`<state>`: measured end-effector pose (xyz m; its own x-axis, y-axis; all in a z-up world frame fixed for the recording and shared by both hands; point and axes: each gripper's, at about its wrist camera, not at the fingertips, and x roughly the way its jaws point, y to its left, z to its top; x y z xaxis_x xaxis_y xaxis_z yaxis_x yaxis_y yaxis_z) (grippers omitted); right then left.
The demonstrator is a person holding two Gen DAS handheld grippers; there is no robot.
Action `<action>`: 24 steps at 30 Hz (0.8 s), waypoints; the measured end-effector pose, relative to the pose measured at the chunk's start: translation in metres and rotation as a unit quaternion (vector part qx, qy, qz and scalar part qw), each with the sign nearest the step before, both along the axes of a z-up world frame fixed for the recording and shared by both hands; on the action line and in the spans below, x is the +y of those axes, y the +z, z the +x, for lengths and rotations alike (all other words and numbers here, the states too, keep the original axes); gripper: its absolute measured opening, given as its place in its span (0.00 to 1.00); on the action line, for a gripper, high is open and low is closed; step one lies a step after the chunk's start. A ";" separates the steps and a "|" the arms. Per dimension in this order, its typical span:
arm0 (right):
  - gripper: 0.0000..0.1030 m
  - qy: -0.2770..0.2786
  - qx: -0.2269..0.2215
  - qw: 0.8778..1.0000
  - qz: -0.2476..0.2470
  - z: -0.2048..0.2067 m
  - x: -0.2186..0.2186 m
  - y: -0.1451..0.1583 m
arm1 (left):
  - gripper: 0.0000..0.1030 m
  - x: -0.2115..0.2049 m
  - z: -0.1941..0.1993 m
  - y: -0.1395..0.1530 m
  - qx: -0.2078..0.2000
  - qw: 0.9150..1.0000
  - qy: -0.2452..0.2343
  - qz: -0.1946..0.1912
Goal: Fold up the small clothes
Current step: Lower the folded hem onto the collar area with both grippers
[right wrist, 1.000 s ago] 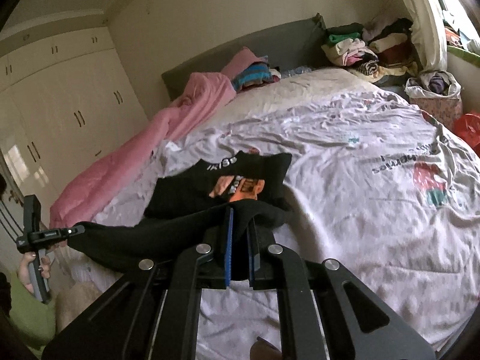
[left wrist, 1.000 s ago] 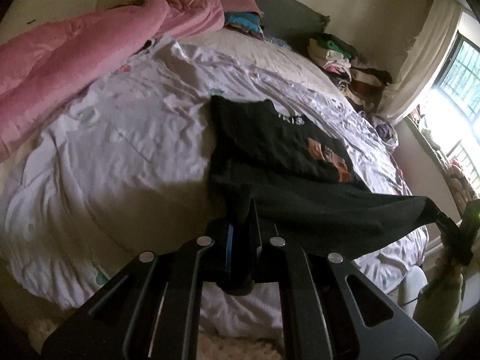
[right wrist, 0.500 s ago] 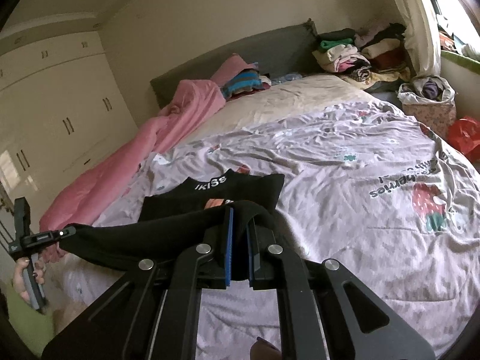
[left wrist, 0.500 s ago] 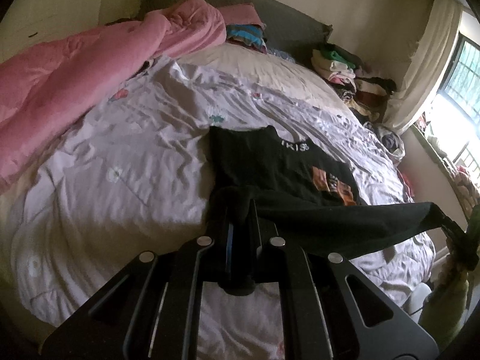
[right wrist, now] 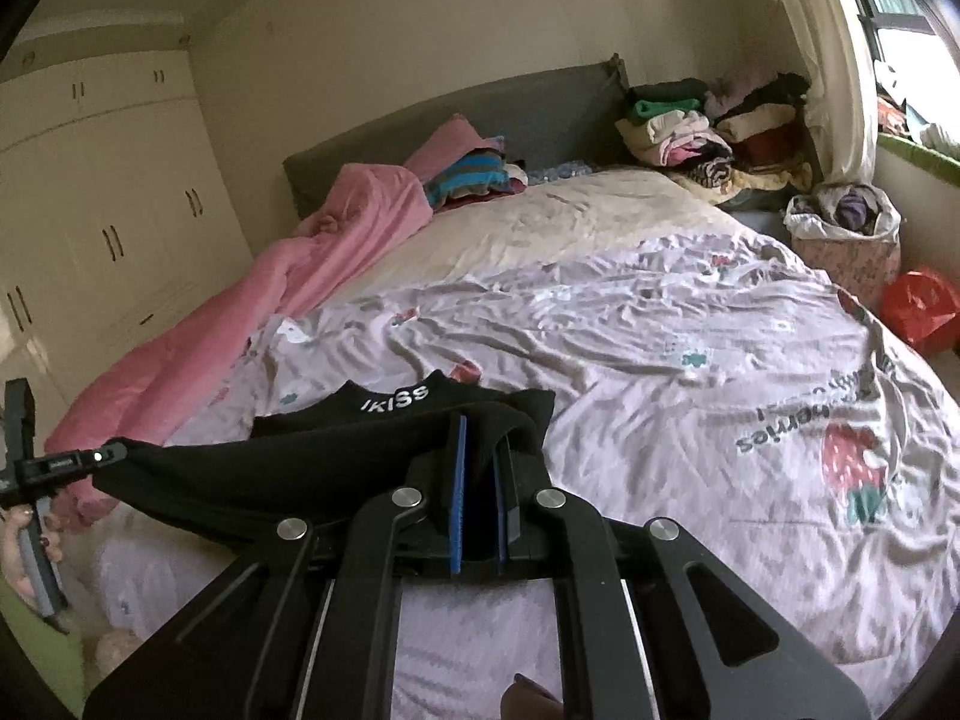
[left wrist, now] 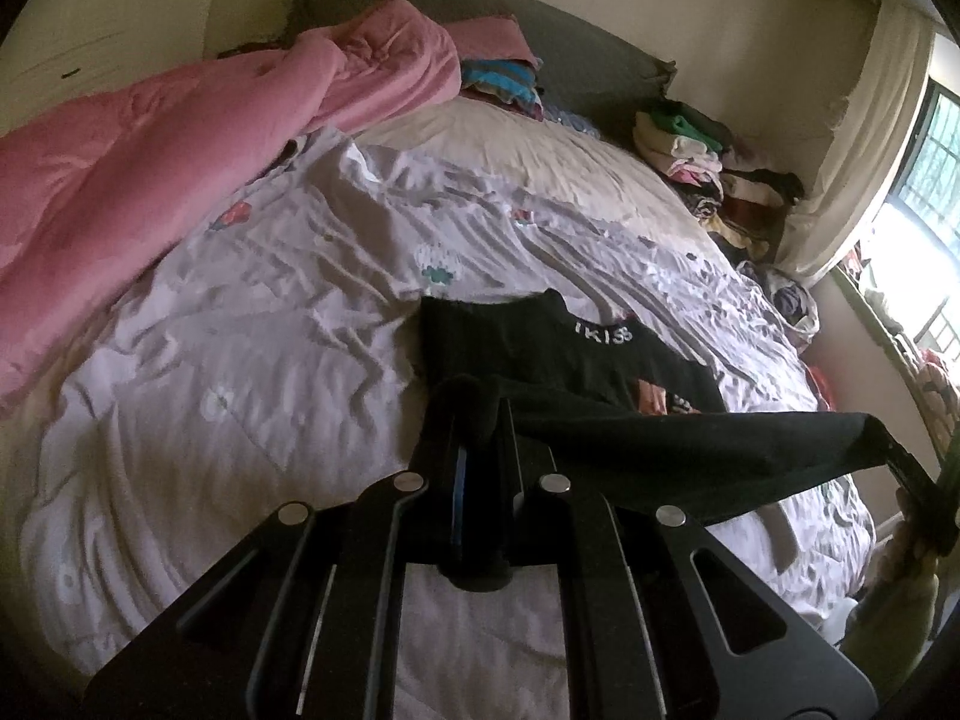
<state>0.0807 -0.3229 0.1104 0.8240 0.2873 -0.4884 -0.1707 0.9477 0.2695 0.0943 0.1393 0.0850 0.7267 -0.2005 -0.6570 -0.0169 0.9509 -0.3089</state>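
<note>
here, black shirt [left wrist: 600,360] hem taut between clenched left claw [left wrist: 480,456] and clenched right claw [right wrist: 477,468], far end on the bed [right wrist: 660,330].

White letters reading "IKISS" run along the collar of the black garment [right wrist: 336,450] — plain in both views. The lilac bedsheet [right wrist: 660,360] carries upside-down print ending "herries" beside a strawberry — the rest is unreadable.

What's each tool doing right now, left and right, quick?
Left tool: closed, holding one end of the black shirt.
Right tool: closed, holding the other end of the black shirt.
</note>
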 end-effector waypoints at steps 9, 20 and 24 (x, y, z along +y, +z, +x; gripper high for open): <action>0.07 -0.009 0.006 1.000 -0.005 0.033 0.003 -0.005 | 0.02 0.001 0.027 -0.004 0.004 1.000 0.004 0.003; 0.07 -0.014 0.014 1.000 -0.013 0.068 0.006 -0.017 | 0.02 0.003 0.055 -0.017 0.010 1.000 0.016 0.013; 0.07 -0.017 0.021 0.999 -0.019 0.080 0.008 -0.025 | 0.02 0.002 0.067 -0.025 0.016 0.999 0.019 0.022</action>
<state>0.1607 -0.3151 0.0852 0.8110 0.2406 -0.5333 -0.1275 0.9623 0.2403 0.1617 0.1409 0.0600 0.7115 -0.1437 -0.6878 -0.0631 0.9618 -0.2663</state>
